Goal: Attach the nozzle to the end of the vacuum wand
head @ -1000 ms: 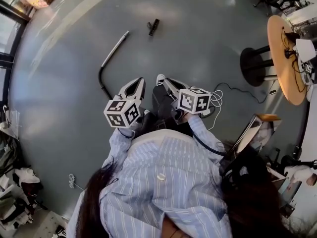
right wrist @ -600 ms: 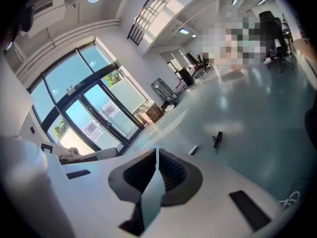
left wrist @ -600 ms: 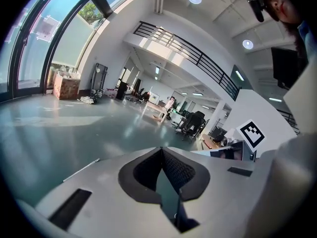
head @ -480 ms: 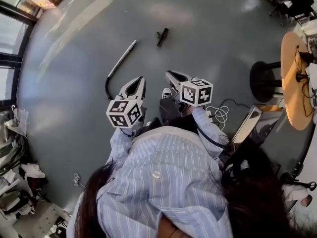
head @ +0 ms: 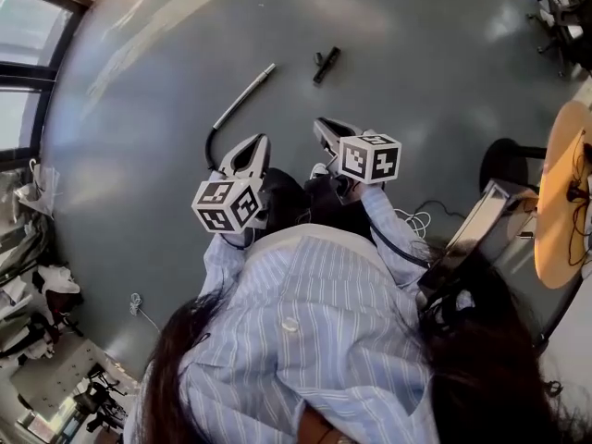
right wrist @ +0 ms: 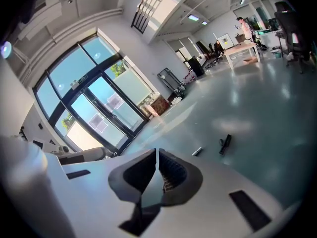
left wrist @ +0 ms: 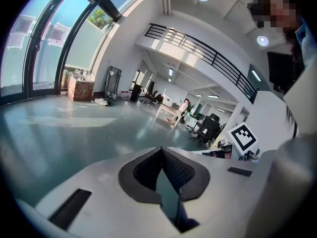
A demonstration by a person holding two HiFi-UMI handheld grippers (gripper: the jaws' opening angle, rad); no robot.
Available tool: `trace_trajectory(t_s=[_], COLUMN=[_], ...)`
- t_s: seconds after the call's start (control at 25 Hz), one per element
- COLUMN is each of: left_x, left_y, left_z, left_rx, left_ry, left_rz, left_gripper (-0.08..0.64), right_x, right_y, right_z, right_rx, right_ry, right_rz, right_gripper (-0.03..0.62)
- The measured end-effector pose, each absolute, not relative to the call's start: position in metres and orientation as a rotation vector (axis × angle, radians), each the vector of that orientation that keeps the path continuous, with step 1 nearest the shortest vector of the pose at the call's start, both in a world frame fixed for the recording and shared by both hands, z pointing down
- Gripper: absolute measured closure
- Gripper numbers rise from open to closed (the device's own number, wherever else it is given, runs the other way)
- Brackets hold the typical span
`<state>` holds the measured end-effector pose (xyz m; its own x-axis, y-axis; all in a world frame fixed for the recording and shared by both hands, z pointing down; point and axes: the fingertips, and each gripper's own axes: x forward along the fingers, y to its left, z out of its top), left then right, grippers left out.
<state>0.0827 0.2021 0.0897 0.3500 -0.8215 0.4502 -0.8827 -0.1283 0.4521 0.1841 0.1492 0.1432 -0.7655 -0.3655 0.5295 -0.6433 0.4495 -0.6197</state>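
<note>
One wand (head: 242, 95) and one nozzle (head: 325, 65) on the floor (head: 416, 44) ahead of the person, near each other but apart. Wand lies diagonal, silver tip up-right toward nozzle; nozzle also diagonal. Two grippers: left gripper (head: 254, 140) and right gripper (head: 319, 123), jaws closed, both empty.

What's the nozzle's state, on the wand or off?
Off. The nozzle lies on the floor, clearly apart from the wand, with a gap between them.
</note>
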Motion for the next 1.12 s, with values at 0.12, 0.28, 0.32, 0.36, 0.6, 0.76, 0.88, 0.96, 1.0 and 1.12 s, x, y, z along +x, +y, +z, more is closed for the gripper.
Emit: trace_trajectory(t_s=[0.12,0.28,0.32,0.36,0.6,0.76,0.88,0.96,1.0,1.12], left_x=[0.064,0.024,0.015,0.007,-0.035,-0.073,-0.099,-0.111,-0.116,-0.126], left_y=[0.194,0.173,0.165,0.155,0.069,-0.003,-0.05,-0.075,-0.086,-0.111], left_z=[0.093,0.1,0.102,0.103,0.109,0.116,0.131,0.151,0.163,0.204], left_rx=[1.906,1.889,1.888,1.892,1.987,2.037,2.045,2.038,2.034,2.018], left_ry=[-1.492,-1.485,-1.481,-1.473,-1.34,-1.229,-1.162,-1.119,-1.098,-1.048], left_rz=[0.098,0.097,0.101,0.109,0.16,0.191,0.25,0.291,0.314,0.381], left_gripper=[0.554,0.554,0.554,0.554,0.552,0.552,0.552,0.552,0.552,0.551], right_x=[0.17,0.136,0.127,0.12,0.074,0.042,0.029,0.026,0.025,0.03], right_y=[0.139,0.122,0.117,0.109,0.037,-0.023,-0.061,-0.083,-0.092,-0.116], right_z=[0.151,0.158,0.157,0.157,0.155,0.169,0.177,0.191,0.2,0.236], right_rx=[0.839,0.841,0.84,0.843,0.886,0.954,1.026,1.064,1.078,1.094], right_ry=[-2.358,-2.328,-2.322,-2.317,-2.36,-2.3,-2.228,-2.178,-2.154,-2.086], right_rz=[1.24,1.248,1.247,1.246,1.267,1.317,1.371,1.373,1.367,1.387], right_gripper=[0.569,0.569,0.569,0.569,0.569,0.568,0.568,0.568,0.568,0.566])
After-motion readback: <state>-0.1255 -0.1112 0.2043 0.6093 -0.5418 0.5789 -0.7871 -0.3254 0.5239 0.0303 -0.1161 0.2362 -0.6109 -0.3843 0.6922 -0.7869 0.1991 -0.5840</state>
